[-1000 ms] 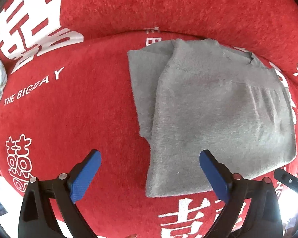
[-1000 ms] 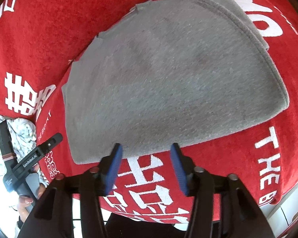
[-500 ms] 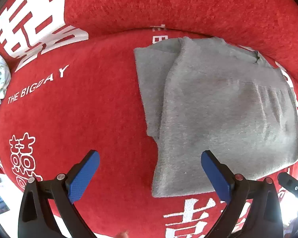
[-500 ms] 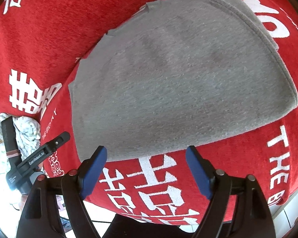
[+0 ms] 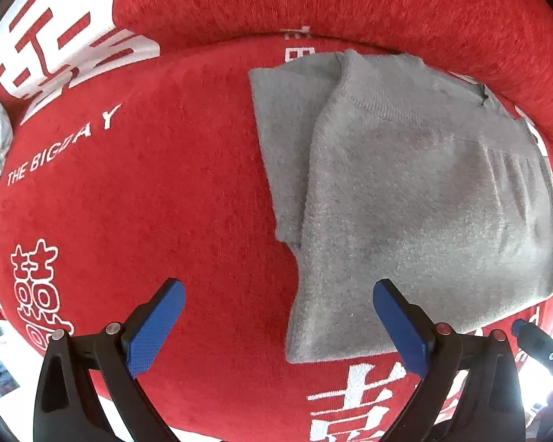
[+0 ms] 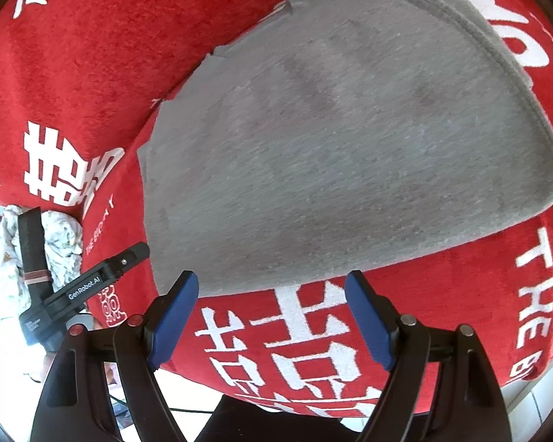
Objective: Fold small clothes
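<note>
A folded grey garment [image 5: 416, 199] is seen lying flat on a red cloth [image 5: 147, 191] printed with white lettering. Both the left gripper [image 5: 276, 328] and right gripper [image 6: 271, 316] are held above it, spread wide and empty, the right one's jaws having just been opening. Only the right wrist view shows a pale bundle [image 6: 61, 235], possibly more clothing.

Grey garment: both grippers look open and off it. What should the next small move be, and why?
Probably bring the right gripper forward to the grey garment and pinch its near edge for another fold. Its jaws have just been opening, with nothing between them, and that edge lies just beyond its fingertips. The left gripper is open too, above the garment's left edge. One layer still sticks out at that side.
</note>
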Demonstrator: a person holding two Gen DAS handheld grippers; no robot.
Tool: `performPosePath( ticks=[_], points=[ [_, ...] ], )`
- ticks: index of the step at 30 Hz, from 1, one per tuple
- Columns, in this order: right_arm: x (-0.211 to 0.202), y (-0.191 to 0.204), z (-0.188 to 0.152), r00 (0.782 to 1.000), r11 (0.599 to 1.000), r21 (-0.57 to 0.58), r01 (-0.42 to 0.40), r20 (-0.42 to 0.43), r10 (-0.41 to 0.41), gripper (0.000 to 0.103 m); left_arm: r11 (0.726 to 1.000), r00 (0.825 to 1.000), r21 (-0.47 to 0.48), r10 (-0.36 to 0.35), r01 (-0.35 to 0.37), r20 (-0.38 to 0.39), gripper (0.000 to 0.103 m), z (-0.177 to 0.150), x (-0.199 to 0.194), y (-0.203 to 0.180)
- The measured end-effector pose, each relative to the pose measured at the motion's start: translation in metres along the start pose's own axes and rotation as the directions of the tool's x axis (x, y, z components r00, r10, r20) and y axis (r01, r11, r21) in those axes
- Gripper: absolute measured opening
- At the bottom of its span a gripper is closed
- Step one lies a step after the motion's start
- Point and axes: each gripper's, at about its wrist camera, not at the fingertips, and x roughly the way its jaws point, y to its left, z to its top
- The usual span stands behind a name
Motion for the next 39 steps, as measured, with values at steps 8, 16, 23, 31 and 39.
performPosePath(
  ticks=[8,16,23,31,39],
  points=[
    [0.025,-0.002,-0.006,0.987,0.982,0.113,-0.150,-0.040,0.155,0.084,0.999,0.999,-0.015,-0.041,0.042,0.031,0.102,0.002,0.000,0.019],
    [0.072,0.001,-0.024,0.919,0.901,0.249,-0.354,-0.088,0.385,0.084,0.987,0.991,-0.094,-0.130,0.131,0.019,0.102,0.005,0.010,0.048],
    [0.096,-0.004,-0.031,0.867,0.798,0.376,-0.471,0.034,0.496,0.084,0.962,0.970,-0.122,-0.244,0.243,0.005,0.102,0.006,0.022,0.053],
    [0.107,0.003,-0.021,0.842,0.717,0.473,-0.512,0.111,0.528,0.056,0.893,0.906,-0.180,-0.423,0.413,-0.021,0.102,0.014,0.035,0.052],
    [0.072,0.013,-0.003,0.781,0.699,0.375,-0.609,0.127,0.612,0.008,0.802,0.812,-0.203,-0.581,0.561,-0.053,0.102,0.034,0.049,0.042]
  ],
)
